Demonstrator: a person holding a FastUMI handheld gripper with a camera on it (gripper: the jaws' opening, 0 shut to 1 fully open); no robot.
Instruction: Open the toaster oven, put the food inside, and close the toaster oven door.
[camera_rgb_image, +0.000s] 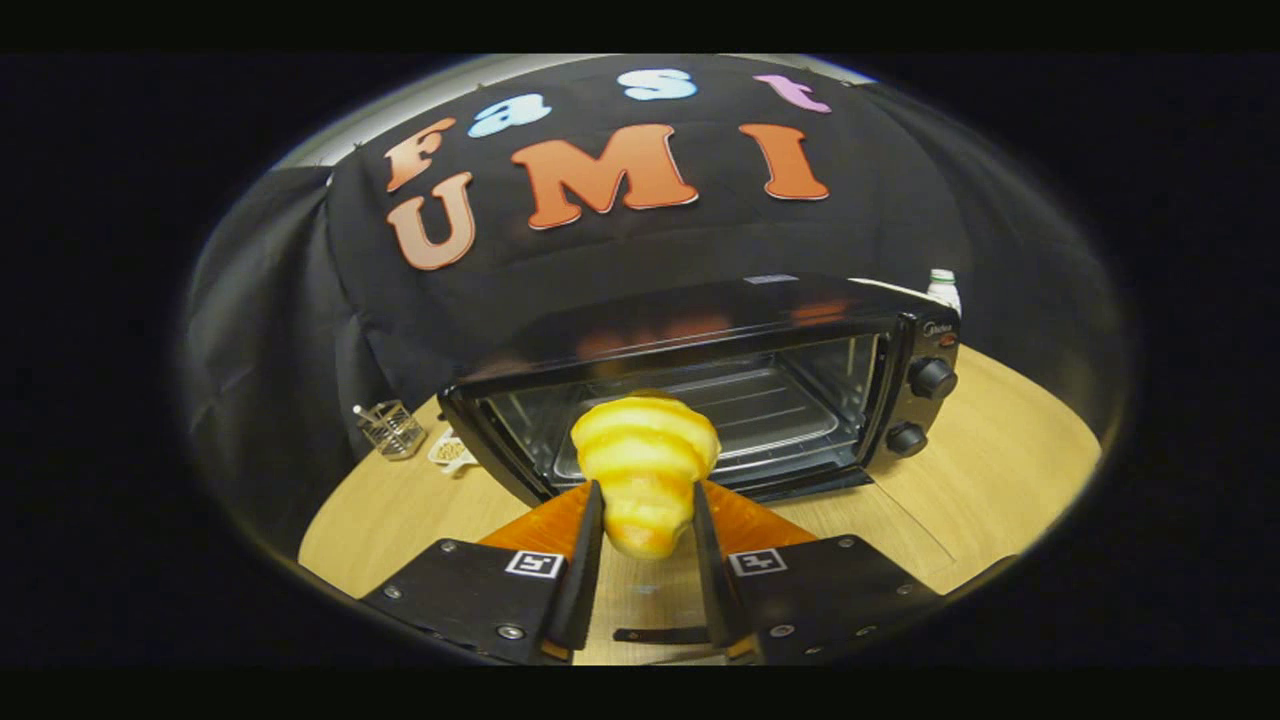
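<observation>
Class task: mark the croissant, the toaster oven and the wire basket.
croissant (645, 455), gripper view, ridged top, held in the gripper (648, 540)
toaster oven (700, 315), gripper view, its top panel
wire basket (392, 428), gripper view, its mesh side

A small brand mark on the toaster oven (700, 312), above its two knobs (932, 378), is too small to read. Square coded markers sit on the gripper (647, 490), its fingers clamping a croissant (645, 450).
</observation>
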